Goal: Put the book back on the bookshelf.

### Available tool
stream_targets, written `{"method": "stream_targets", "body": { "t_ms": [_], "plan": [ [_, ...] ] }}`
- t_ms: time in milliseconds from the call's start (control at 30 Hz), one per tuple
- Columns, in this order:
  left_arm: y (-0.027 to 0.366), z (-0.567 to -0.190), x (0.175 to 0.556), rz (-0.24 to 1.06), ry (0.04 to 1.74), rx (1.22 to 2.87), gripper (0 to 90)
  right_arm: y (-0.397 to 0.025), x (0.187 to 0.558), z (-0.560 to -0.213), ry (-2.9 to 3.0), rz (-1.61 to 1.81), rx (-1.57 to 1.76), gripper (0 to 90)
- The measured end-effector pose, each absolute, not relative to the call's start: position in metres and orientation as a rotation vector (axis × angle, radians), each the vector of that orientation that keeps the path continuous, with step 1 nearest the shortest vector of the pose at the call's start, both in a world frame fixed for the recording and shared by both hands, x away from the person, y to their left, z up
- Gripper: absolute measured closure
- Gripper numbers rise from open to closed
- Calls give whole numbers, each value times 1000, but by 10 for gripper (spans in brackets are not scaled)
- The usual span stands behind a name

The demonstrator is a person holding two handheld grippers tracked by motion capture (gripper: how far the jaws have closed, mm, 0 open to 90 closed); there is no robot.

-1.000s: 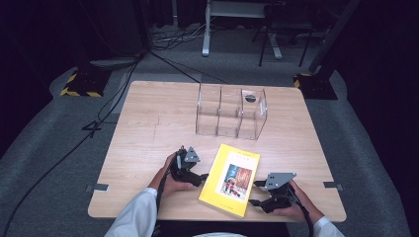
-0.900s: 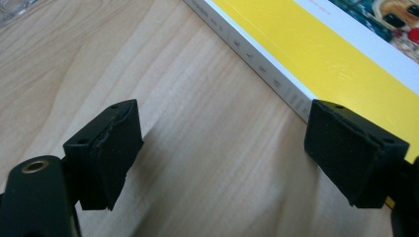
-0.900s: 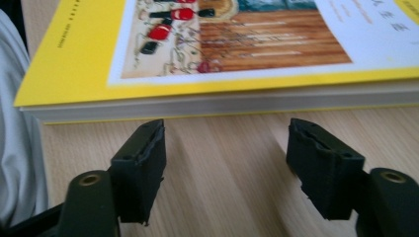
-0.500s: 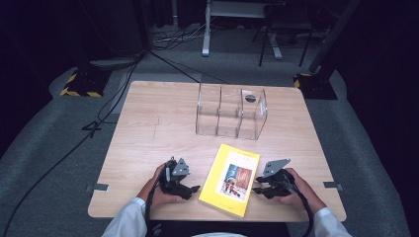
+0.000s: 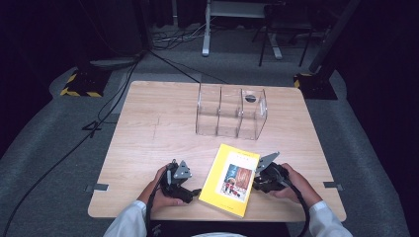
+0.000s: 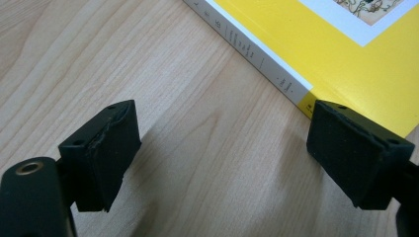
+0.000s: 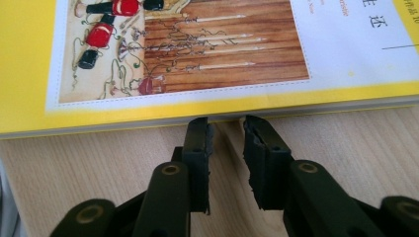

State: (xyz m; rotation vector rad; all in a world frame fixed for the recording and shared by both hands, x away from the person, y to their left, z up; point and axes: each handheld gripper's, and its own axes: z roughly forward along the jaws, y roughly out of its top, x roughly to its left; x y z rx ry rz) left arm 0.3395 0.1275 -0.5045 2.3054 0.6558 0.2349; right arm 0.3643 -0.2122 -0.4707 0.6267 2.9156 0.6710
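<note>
The yellow book [image 5: 229, 179] lies flat on the desk [image 5: 148, 128] between both claws. Left claw [image 6: 232, 158] stands wide apart, empty, the book's spine corner just ahead of its right jaw. Right claw [image 7: 226, 148] is nearly together, empty, tips at the book's edge. Recommended: press the right claw low against that edge to raise it, and let the left claw close on the spine only once it has lifted.

Pale wood bench in a dark room

The bench [image 5: 148, 128] stands lit on grey carpet [image 5: 44, 163]; beyond it the room falls into darkness. Black cables [image 5: 99, 123] trail across the floor at left, near a yellow-and-black striped base [image 5: 79, 85]. White metal legs [image 5: 205, 29] rise behind.
</note>
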Motion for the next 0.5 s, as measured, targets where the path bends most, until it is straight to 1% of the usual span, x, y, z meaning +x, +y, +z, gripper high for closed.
{"method": "stream_targets", "body": {
  "t_ms": [100, 300, 500],
  "plan": [
    [128, -504, 339, 236, 654, 2306, 138, -215, 361, -472, 2896, 719, 625, 773],
    [129, -504, 337, 235, 650, 2306, 139, -221, 361, -476, 2896, 827, 643, 842],
    [131, -505, 335, 237, 653, 2305, 141, -221, 357, -479, 2895, 892, 627, 843]
  ]
}}
